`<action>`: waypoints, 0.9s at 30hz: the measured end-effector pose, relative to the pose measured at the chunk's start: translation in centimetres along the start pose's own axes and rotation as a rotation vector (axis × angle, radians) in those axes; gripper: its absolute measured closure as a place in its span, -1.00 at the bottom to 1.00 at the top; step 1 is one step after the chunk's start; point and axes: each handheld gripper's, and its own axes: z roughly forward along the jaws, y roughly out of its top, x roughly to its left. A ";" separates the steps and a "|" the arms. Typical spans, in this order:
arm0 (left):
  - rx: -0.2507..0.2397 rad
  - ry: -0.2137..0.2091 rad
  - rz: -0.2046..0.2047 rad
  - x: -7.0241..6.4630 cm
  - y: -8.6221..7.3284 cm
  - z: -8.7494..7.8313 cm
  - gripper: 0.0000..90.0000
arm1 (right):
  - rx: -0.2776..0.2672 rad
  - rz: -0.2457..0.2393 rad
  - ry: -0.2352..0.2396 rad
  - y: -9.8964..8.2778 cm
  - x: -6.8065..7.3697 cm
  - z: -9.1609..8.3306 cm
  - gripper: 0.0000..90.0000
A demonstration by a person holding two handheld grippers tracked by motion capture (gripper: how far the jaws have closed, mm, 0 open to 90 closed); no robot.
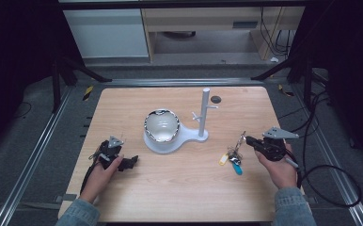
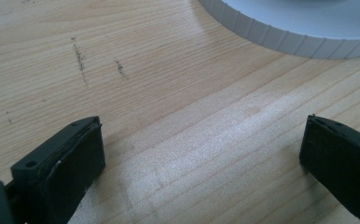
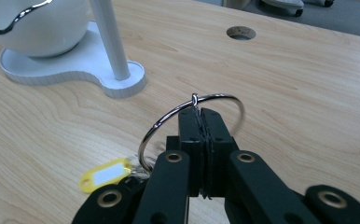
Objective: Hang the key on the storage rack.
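Note:
My right gripper [image 1: 248, 139] [image 3: 201, 115] is shut on a large metal key ring [image 3: 169, 117], held upright right of the stand. From the ring hang keys [image 1: 231, 154], a yellow tag [image 3: 104, 174] and a blue tag [image 1: 237, 168], which rest on the wood. The white stand [image 1: 170, 141] sits mid-table. It carries a white bowl with a chrome rim [image 1: 161, 125] and an upright post with short pegs [image 1: 204, 110] [image 3: 109, 39]. My left gripper [image 1: 129, 162] [image 2: 201, 140] lies low on the table left of the stand, jaws wide open with bare wood between them.
The wooden table [image 1: 179, 188] has a round cable hole [image 1: 216, 99] [image 3: 241, 31] behind the post. The ribbed edge of the stand's base [image 2: 285, 37] lies just ahead of my left gripper. Cables trail off the table's right side [image 1: 330, 183].

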 end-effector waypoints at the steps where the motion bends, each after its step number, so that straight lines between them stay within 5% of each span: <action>1: 0.000 0.000 0.000 0.0 0.0 0.0 -1.00 | -0.003 0.000 0.001 0.1 0.0 0.0 0.98; 27: 0.002 0.002 0.000 0.0 0.0 -0.1 -1.00 | -0.047 -0.052 -0.010 3.1 0.6 -0.7 0.98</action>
